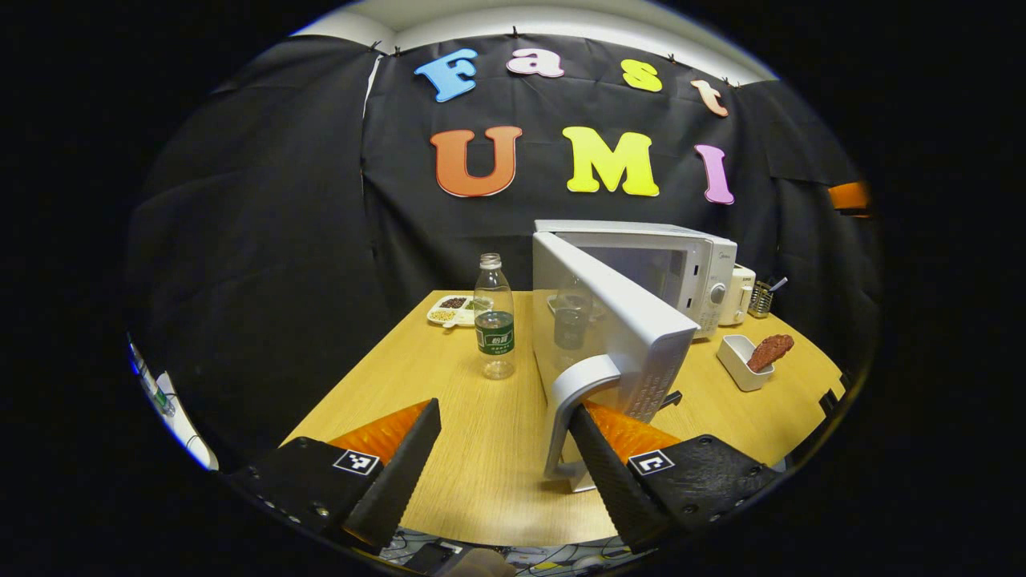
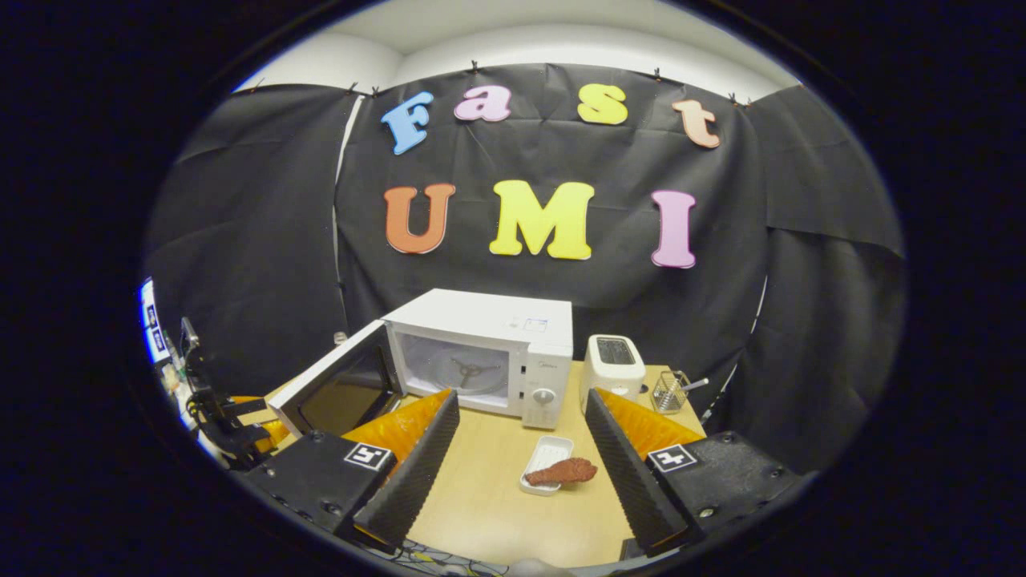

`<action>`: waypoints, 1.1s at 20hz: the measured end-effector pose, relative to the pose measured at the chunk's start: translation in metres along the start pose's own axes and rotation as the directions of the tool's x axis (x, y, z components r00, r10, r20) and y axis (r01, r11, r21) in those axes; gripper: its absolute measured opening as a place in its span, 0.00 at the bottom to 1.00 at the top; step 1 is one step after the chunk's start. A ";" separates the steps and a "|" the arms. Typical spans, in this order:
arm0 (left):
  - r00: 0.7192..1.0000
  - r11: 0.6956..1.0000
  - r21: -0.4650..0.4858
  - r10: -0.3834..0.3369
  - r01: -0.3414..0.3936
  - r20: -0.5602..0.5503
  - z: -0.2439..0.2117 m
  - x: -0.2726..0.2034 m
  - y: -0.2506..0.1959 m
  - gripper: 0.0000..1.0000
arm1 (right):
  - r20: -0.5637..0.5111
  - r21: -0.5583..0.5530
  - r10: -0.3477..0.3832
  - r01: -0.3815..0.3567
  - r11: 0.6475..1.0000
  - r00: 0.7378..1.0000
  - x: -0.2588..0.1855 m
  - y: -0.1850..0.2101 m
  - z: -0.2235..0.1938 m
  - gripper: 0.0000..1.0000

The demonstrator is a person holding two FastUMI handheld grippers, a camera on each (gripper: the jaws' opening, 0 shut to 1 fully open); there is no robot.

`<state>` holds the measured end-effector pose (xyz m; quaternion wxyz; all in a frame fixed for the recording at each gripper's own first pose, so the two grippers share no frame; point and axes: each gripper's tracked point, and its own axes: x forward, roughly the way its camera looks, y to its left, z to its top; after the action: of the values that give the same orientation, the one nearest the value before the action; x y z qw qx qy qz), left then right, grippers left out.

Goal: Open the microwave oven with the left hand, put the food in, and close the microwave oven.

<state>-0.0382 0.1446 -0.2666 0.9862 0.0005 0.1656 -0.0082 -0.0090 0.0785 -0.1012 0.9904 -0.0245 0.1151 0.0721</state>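
- In the left gripper view, the left gripper (image 1: 501, 449) has its fingers spread wide, pressing on nothing; its right finger (image 1: 613, 473) sits just behind the curved handle (image 1: 573, 401) of the microwave door (image 1: 617, 320), whether touching it cannot be told.
- The door stands swung open, edge-on to this camera, over the wooden surface (image 1: 481, 449).
- Past the fingers a clear water bottle (image 1: 494, 316) stands upright, left of the door, and a divided snack tray (image 1: 453, 310) lies behind it near the surface's far edge.
- To the right of the door, the food (image 1: 769, 351), a reddish-brown piece, leans out of a small white dish (image 1: 741, 365).
- In the right gripper view, the right gripper (image 2: 521, 449) also has its fingers wide apart, above the surface, empty.
- Between those fingers and slightly beyond lies the dish with the food across its near end, in front of the microwave (image 2: 489, 353).
- The microwave cavity is open, its turntable ring visible inside.
- Beside the microwave on the right stands a white toaster (image 2: 613, 361), then a wire basket (image 2: 669, 391).
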 end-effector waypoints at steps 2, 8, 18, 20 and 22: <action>0.999 0.999 0.027 0.032 -0.033 0.013 0.002 -0.005 0.012 0.96 | -0.018 0.014 -0.012 0.012 1.000 1.000 0.003 -0.011 -0.011 1.00; 0.993 0.993 0.020 0.120 -0.121 0.015 0.013 -0.024 0.040 0.97 | -0.131 0.069 -0.004 0.013 0.998 0.991 0.030 -0.048 -0.082 1.00; 0.992 0.993 0.020 0.111 -0.113 0.059 0.084 -0.058 -0.045 0.89 | -0.357 0.541 0.274 -0.041 0.840 0.893 0.120 -0.096 -0.210 0.84; 0.992 0.994 0.007 0.107 -0.108 0.070 0.103 -0.056 -0.072 0.97 | -0.360 0.611 0.354 -0.068 0.789 0.863 0.140 -0.098 -0.218 0.78; 0.992 0.995 -0.002 0.101 -0.101 0.075 0.116 -0.051 -0.098 1.00 | -0.355 0.679 0.446 -0.101 0.727 0.821 0.152 -0.094 -0.222 0.62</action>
<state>-0.0501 0.0471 -0.1399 0.9908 0.0093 0.1283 0.0418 0.1017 -0.0076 -0.3496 0.8522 0.3101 0.3850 0.1713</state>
